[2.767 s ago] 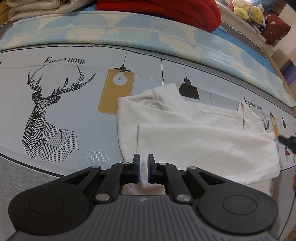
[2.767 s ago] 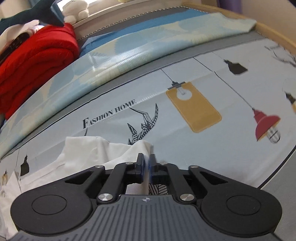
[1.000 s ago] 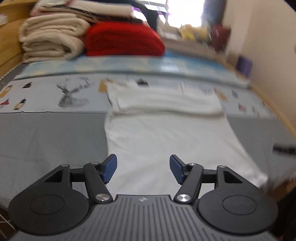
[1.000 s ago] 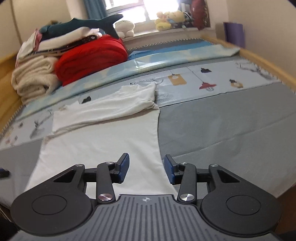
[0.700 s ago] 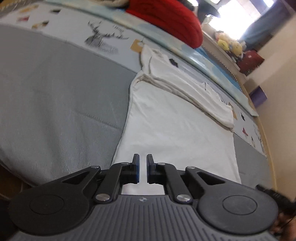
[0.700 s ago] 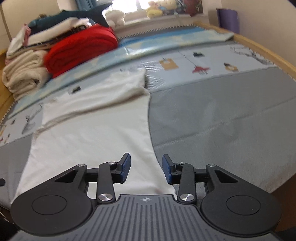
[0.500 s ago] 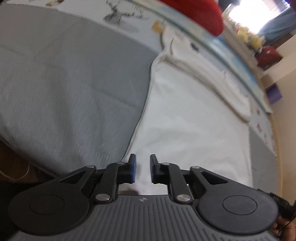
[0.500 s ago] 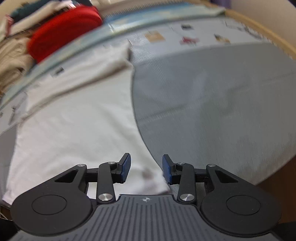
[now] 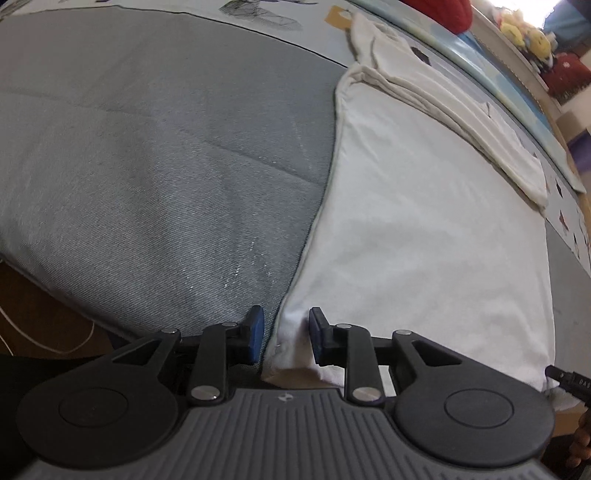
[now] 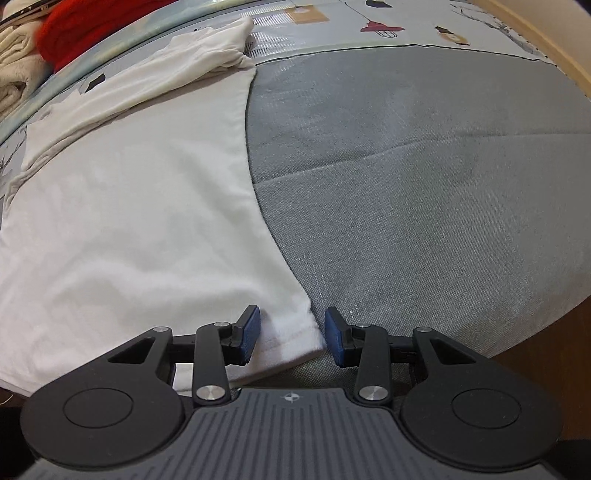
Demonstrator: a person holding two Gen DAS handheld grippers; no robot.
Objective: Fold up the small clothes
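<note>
White shirt (image 9: pixel 424 229) lies flat on the bed (image 9: pixel 147 166), top part already folded over toward the far side, hem at the bed's near edge. Since a second ago both hands have come down from a high view over the whole garment to the two hem corners. Left gripper (image 9: pixel 283 341): its fingers (image 9: pixel 255 338) were wide apart, snapped nearly together, and are now opening again; they straddle the hem's left corner, one finger over the grey cover, the other over white fabric, no visible pinch on the cloth. Right gripper (image 10: pixel 292 338): fingers (image 10: pixel 247 334) apart, about as wide as before, with the hem's right corner between them, not clamped. Read: this is the setup for the next fold, hem carried up toward the folded top. Neither corner is secured yet; both need a clean pinch before any lift. Risk is the left side grabbing bed cover with the shirt, since one finger sits off the fabric. Red blanket (image 10: pixel 85 26) and towels (image 10: pixel 16 70) stacked at the far edge, well clear.
</note>
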